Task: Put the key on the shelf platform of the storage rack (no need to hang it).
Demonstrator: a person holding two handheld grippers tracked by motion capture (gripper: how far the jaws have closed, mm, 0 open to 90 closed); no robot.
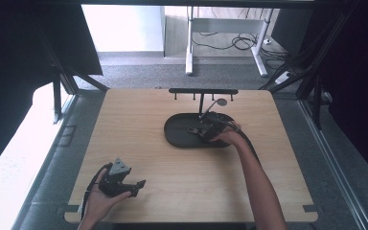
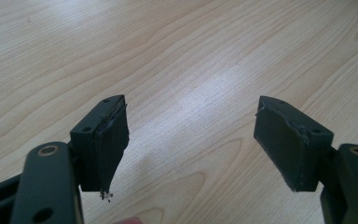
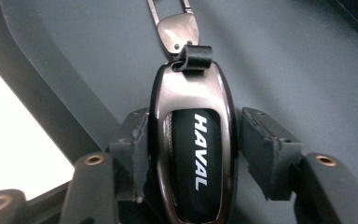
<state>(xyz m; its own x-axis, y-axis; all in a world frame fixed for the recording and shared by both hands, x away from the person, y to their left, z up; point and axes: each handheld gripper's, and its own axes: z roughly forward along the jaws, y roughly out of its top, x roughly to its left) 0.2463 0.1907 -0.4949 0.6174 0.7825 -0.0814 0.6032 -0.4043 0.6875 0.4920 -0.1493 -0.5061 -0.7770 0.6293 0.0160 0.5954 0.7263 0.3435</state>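
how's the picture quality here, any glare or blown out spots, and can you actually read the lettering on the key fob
High view: background floor beyond the table is blown out, sides dark. Left gripper view: soft glare patch on the wood. Right gripper view: sharp, key fob reads HAVAL, reflections on its metal rim, overexposed white at lower left.

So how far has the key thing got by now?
The key fob already lies in the black tray. The right gripper sits around it with jaws apart, a gap showing on one side, so it looks released. The left gripper waits open over bare table.
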